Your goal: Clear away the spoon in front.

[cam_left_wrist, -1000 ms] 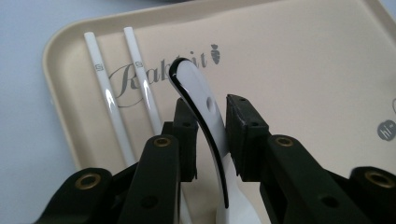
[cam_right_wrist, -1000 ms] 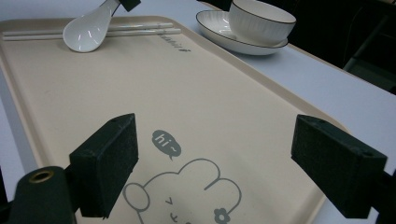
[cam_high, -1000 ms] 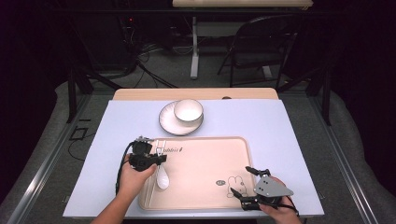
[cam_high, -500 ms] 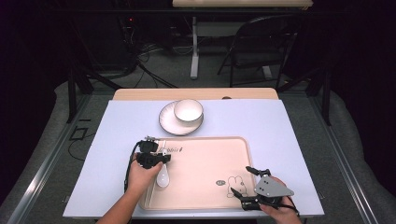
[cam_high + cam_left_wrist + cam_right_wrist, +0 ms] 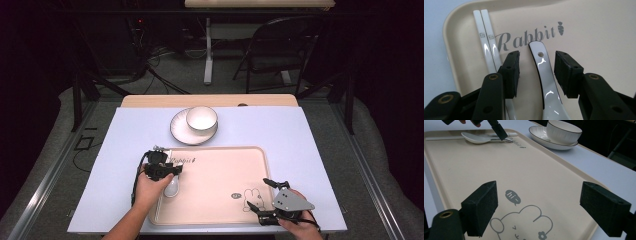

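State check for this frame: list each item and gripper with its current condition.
left gripper: jaws just opened, straddling the spoon
spoon: lying on tray, pads clear of it
chopsticks: paired, flat on tray
tray: flat on table
bowl: upright on saucer
right gripper: open, nothing between jaws

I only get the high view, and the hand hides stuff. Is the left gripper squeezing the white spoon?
Observer: No. The left gripper has just been opening its jaws. The spoon lies on the tray with its handle between the pads, and there is a gap on each side.
Operator: What's that white thing beside the spoon?
Observer: White chopsticks, two of them side by side on the tray, each with a little square mark.
Operator: Is the right gripper holding something?
Observer: No. The right gripper has its jaws wide apart with nothing between them.
Operator: What does the tiny bubble by the bunny say?
Observer: The speech bubble reads "hi~".
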### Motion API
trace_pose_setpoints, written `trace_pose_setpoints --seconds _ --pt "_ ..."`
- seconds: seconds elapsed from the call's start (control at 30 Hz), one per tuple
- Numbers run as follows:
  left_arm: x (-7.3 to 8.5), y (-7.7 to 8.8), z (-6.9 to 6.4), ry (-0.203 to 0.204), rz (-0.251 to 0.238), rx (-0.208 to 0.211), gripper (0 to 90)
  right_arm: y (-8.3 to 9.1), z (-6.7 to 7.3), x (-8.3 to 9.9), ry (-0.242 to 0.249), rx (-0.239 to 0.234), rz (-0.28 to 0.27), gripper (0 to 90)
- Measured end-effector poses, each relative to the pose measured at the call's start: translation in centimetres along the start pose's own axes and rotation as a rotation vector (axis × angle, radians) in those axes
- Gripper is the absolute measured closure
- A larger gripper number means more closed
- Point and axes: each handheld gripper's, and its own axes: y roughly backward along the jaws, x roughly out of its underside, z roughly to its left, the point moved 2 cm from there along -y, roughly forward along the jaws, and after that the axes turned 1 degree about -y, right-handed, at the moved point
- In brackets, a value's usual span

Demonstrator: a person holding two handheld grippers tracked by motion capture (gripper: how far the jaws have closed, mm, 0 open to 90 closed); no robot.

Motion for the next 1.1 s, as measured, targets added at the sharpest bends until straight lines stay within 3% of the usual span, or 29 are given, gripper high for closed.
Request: trace_pose_setpoints --seconds 0.57,0.87,1.1 --pt "-0.1 0.4 -0.9 -0.053 -0.045 0.028 41.5 0.0 0.0 0.0 0.001 0.0 0.0 14.1" --pt "-0.2 0.9 -1.3 -0.11 -0.061 -0.019 33.3 0.0 0.0 0.0 -0.001 0.0 0.0 14.1" --pt "-0.5 1.4 -1.4 -0.12 -0.059 -0.025 32.6 0.0 0.0 0.0 -0.001 -0.002 -0.001 14.1"
